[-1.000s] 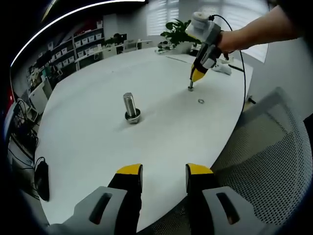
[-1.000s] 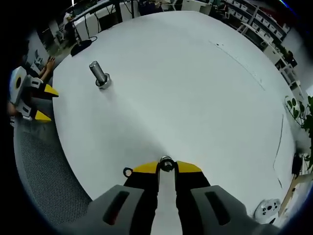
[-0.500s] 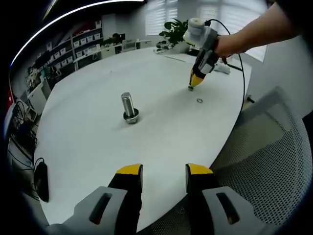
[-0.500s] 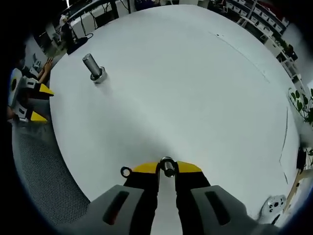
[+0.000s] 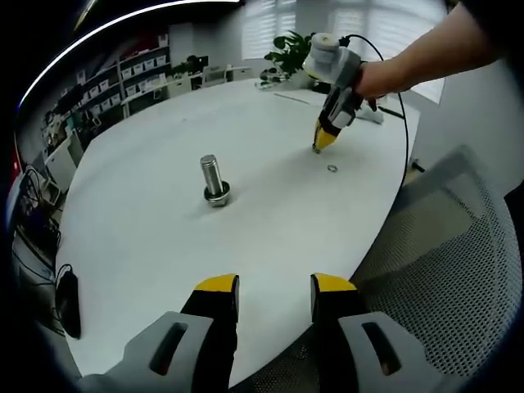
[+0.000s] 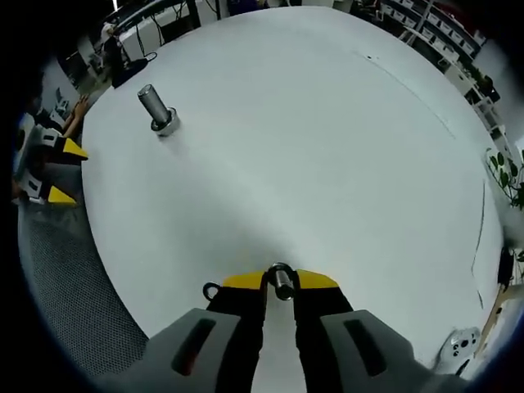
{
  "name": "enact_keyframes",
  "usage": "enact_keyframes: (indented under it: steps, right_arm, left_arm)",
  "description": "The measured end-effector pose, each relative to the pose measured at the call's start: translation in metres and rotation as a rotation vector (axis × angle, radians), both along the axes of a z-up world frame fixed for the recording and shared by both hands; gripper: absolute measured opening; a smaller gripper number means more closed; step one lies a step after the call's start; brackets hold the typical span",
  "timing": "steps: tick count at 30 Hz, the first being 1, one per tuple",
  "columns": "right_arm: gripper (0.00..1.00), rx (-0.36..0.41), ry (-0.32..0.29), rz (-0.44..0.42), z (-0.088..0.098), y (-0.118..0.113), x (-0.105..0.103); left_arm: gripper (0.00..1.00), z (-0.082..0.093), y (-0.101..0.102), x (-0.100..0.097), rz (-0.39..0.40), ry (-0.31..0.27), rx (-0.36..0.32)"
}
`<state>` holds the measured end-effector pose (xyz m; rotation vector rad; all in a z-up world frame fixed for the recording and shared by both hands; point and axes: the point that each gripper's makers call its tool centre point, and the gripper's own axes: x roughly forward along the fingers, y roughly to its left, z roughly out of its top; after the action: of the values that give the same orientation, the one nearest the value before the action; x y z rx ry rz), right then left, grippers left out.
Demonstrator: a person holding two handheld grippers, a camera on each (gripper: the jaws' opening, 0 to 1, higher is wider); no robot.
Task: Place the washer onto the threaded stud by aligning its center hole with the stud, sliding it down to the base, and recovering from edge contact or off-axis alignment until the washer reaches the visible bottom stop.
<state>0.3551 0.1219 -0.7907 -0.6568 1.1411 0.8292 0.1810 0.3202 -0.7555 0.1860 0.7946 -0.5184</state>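
White tabletop (image 5: 147,229) carries the stud (image 6: 154,108) at ten o'clock in the right gripper view. Right gripper (image 6: 279,280) is clamped on a washer (image 6: 280,278); a second ring (image 6: 211,290) lies beside its left jaw. Left gripper (image 5: 274,291) hangs open. Best carry the washer level (hole over the stud's axis) before lowering.

Stud (image 5: 214,182) stands mid tabletop (image 5: 147,237); washer (image 5: 333,169) lies far right of it, w/ chair (image 5: 442,270) off tabletop's right edge.
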Motion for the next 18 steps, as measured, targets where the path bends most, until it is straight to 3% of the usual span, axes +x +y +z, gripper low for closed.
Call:
enact_keyframes:
  steps: [18]
  right_arm:
    - [0.22, -0.009, -0.031, -0.034, 0.006, -0.017, -0.016]
  left_arm:
    - [0.33, 0.005, -0.001, 0.002, -0.002, -0.021, -0.007]
